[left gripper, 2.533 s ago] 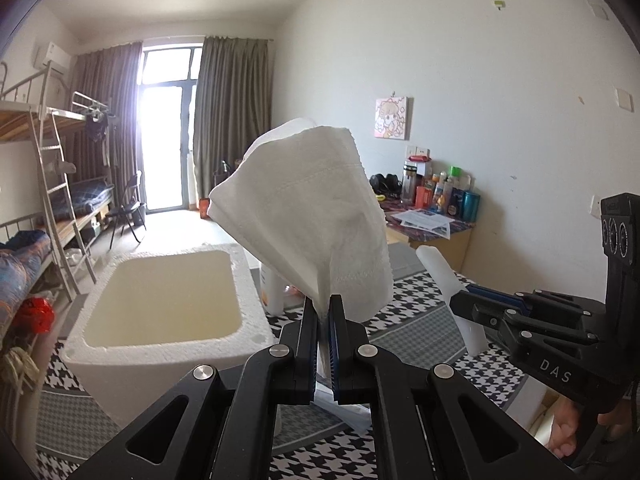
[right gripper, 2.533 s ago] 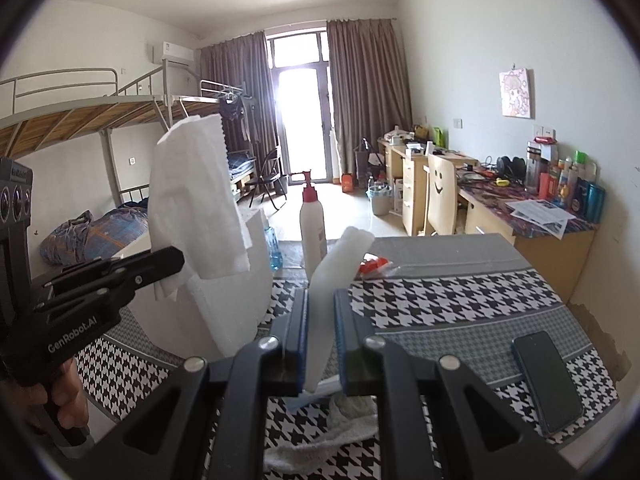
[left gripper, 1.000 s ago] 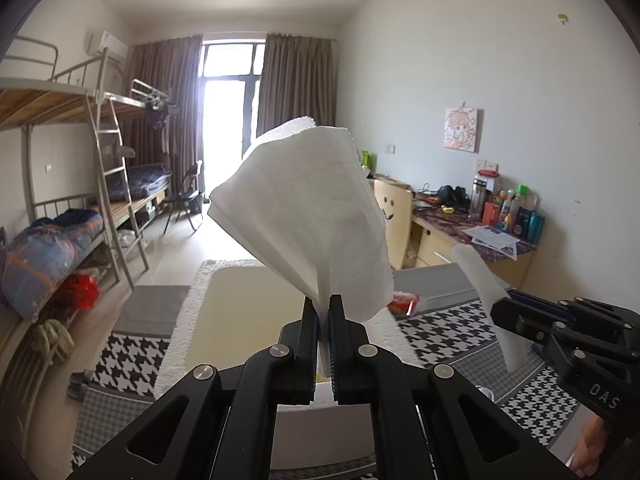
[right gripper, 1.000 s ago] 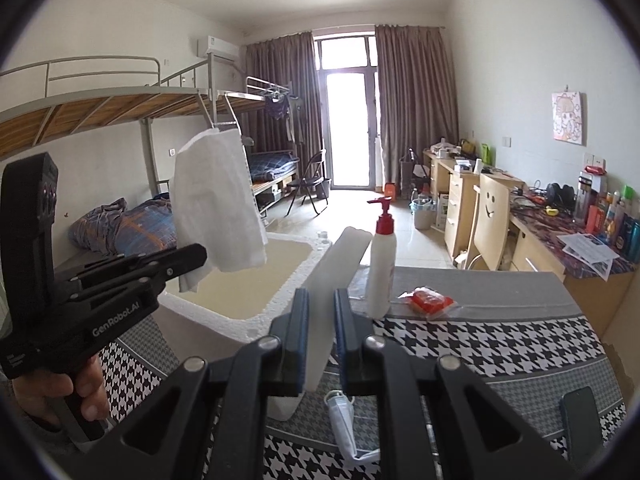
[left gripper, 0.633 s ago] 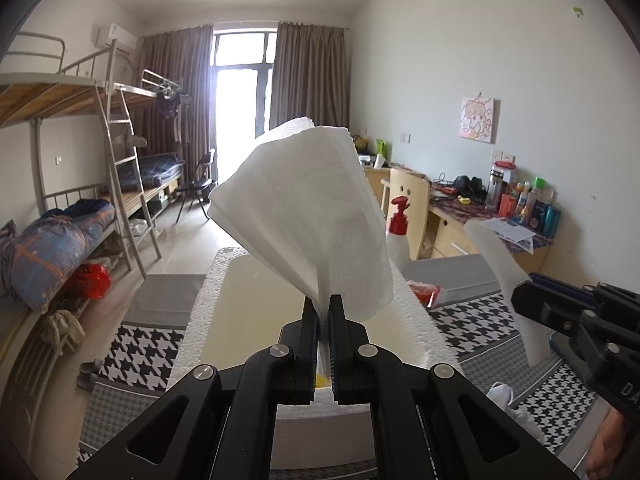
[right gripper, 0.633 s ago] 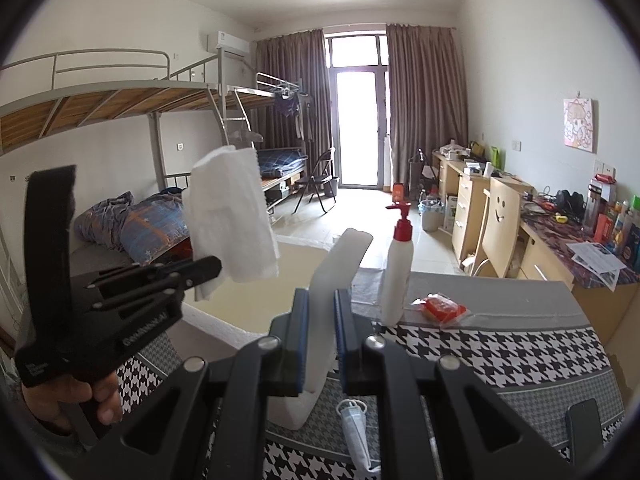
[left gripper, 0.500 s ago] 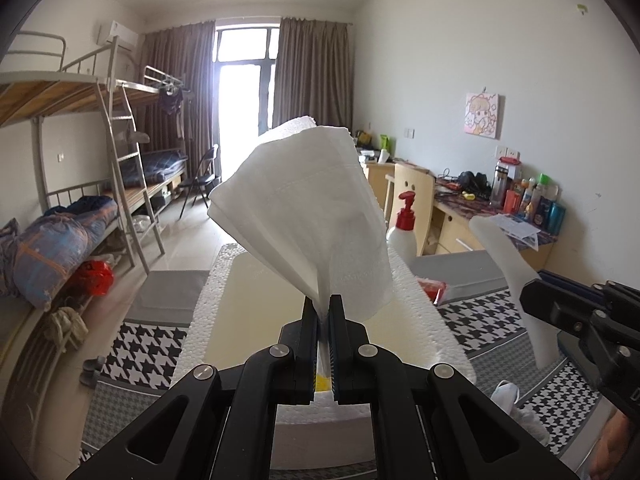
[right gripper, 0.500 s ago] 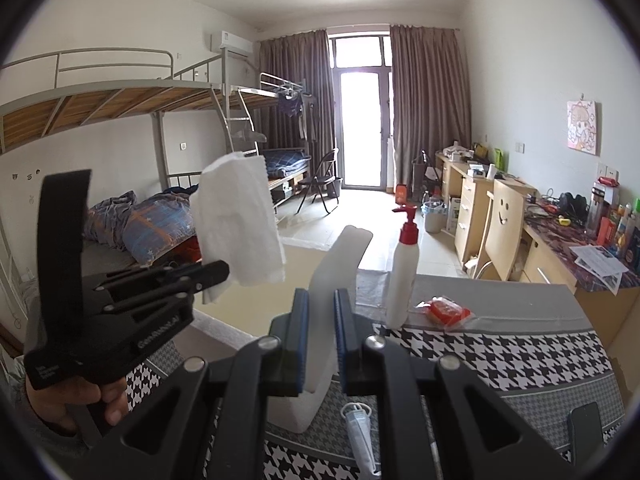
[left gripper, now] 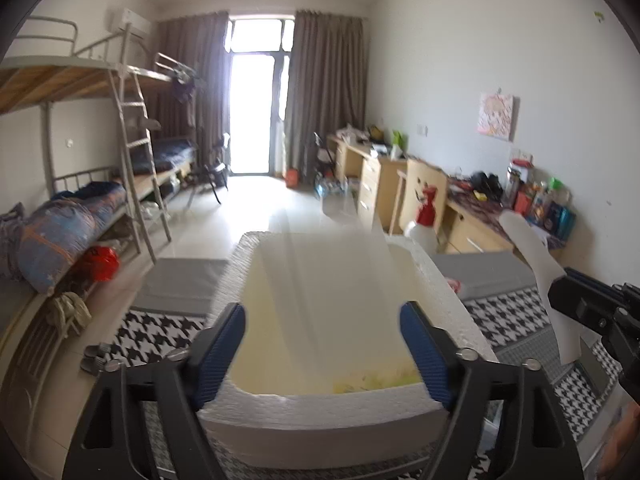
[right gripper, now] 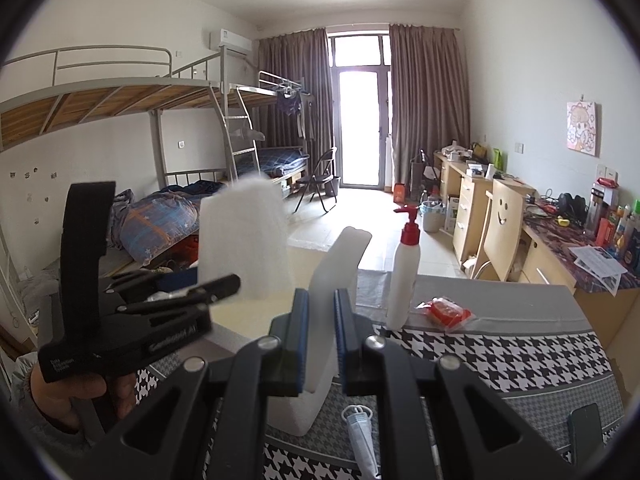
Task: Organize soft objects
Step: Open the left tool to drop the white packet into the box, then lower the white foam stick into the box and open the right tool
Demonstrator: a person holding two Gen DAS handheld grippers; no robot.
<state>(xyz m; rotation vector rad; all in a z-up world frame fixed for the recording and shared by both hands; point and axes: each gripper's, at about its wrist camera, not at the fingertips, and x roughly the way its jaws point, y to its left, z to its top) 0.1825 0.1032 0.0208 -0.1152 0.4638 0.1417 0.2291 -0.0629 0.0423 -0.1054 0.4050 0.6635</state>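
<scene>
**Left tongs spread over the foam box, tissue loose between them**

At the far left of the right wrist view, a hand (right gripper: 76,396) grips the black handle of the left tongs (right gripper: 208,286), which reach toward the middle of the picture. Their jaws have just been opening, and in the left wrist view the left tongs (left gripper: 322,344) stand wide, blue pads well apart. The white tissue (left gripper: 332,280) shows there only as a pale blur between the pads, touching neither, above the hollow of the white foam box (left gripper: 448,288). In the right wrist view the tissue (right gripper: 244,240) is a soft white smear just beyond the left tongs' tips.

The foam box sits on the desk (left gripper: 516,328), which wears a black-and-white houndstooth cloth.

Further right, the right tongs (right gripper: 320,338) are closed narrow on a white foam strip (right gripper: 334,276) that stands up between the pads. Below them a folded face mask (right gripper: 362,436) lies on the cloth. Right of the strip stands a white pump bottle (right gripper: 402,276) with a red top, and beside it a small red packet (right gripper: 446,310). A dark phone (right gripper: 586,436) lies near the right edge.
</scene>
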